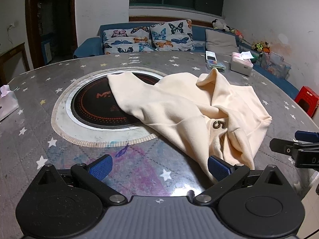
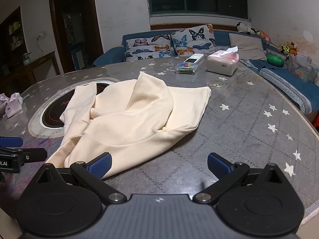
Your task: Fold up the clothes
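Note:
A cream sweatshirt (image 1: 179,107) lies crumpled on the round grey table (image 1: 139,169), partly over the black hotplate (image 1: 93,103). A brown "5" shows on it. My left gripper (image 1: 159,168) is open and empty at the garment's near left edge, its right fingertip (image 1: 218,168) touching the cloth. In the right wrist view the sweatshirt (image 2: 135,117) spreads ahead and to the left. My right gripper (image 2: 159,166) is open and empty at the near hem, its left fingertip (image 2: 100,166) over the cloth. Each gripper shows at the other view's edge.
A tissue box (image 2: 222,63), a remote (image 2: 193,58) and a small plastic case (image 2: 186,67) sit at the table's far side. A tissue pack (image 2: 14,104) lies far left. A sofa with butterfly cushions (image 2: 171,42) stands behind. A red stool (image 1: 307,100) stands right.

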A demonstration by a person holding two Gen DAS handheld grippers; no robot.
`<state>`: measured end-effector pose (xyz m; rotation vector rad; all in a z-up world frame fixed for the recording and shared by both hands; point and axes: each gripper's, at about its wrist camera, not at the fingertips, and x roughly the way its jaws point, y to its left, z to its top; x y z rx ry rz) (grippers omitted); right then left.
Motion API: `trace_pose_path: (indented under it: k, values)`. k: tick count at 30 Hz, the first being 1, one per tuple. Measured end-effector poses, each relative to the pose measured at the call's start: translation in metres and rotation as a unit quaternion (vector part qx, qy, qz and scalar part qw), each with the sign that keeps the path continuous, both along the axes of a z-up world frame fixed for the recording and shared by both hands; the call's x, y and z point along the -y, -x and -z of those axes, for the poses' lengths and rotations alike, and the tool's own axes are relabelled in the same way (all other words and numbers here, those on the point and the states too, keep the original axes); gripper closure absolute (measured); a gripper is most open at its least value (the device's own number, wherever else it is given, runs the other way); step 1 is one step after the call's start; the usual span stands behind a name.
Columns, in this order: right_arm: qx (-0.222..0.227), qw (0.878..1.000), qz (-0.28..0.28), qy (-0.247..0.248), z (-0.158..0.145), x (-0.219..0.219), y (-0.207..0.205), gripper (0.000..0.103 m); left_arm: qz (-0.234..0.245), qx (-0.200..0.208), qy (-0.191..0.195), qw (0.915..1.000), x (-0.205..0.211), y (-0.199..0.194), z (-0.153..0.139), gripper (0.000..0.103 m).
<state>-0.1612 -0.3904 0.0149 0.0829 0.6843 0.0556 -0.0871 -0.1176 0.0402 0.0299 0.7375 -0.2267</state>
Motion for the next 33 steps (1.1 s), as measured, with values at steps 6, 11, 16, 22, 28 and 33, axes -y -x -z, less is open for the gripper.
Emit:
trace_pose_path:
  k: [6, 11, 16, 22, 28, 33]
  values:
    - [0.002, 1.0, -0.002, 0.001, -0.001, -0.001, 0.001, 0.0, 0.004, -0.002, -0.001, 1.0, 0.004, 0.0, 0.0, 0.0]
    - [0.005, 1.0, -0.005, 0.0, -0.003, -0.002, -0.001, 0.0, 0.004, -0.003, -0.003, 1.0, 0.005, -0.001, -0.001, 0.0]
    - [0.007, 1.0, -0.008, -0.001, -0.005, -0.003, -0.002, 0.0, 0.007, -0.003, -0.006, 1.0, 0.008, -0.003, -0.001, 0.0]
    - [0.008, 1.0, -0.013, 0.001, -0.006, -0.004, -0.007, 0.0, 0.01, -0.005, -0.006, 0.9999, 0.01, -0.007, -0.001, 0.0]
    - [0.006, 1.0, -0.021, 0.008, -0.007, -0.005, -0.016, 0.0, 0.008, -0.004, -0.006, 0.9999, 0.009, -0.014, -0.002, 0.0]
    - [0.008, 0.999, -0.028, 0.015, -0.01, -0.006, -0.027, 0.0, 0.006, -0.002, -0.008, 0.9999, 0.007, -0.024, -0.004, 0.0]
